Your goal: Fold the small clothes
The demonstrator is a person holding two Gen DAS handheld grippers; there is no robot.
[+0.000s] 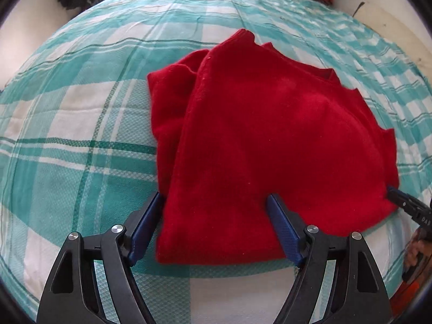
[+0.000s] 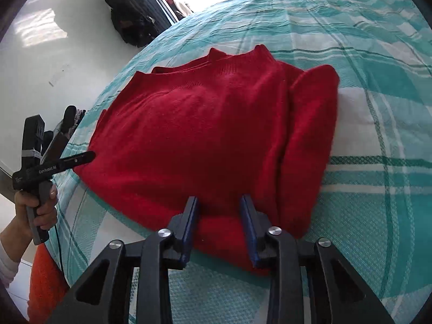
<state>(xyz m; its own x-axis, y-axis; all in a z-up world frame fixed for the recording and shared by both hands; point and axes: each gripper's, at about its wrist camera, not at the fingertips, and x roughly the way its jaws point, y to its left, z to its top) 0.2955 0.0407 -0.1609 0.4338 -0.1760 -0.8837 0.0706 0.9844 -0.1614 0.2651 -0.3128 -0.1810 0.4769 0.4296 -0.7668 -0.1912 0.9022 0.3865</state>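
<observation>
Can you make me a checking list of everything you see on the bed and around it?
Surface: teal and white checked bedsheet, wrinkled, covering the bed.
Job's things: red knitted sweater, partly folded, lying flat; one folded layer shows along its edge.
Clutter: nothing seen on the sheet besides the sweater.
Grippers: left gripper open wide, blue pads straddling the sweater's near edge; right gripper narrower, fabric between its pads, a firm pinch not certain.
Cables: thin black cable hanging below the person's hand.
Surroundings: white floor, dark heap of clothes by the bright window.
</observation>
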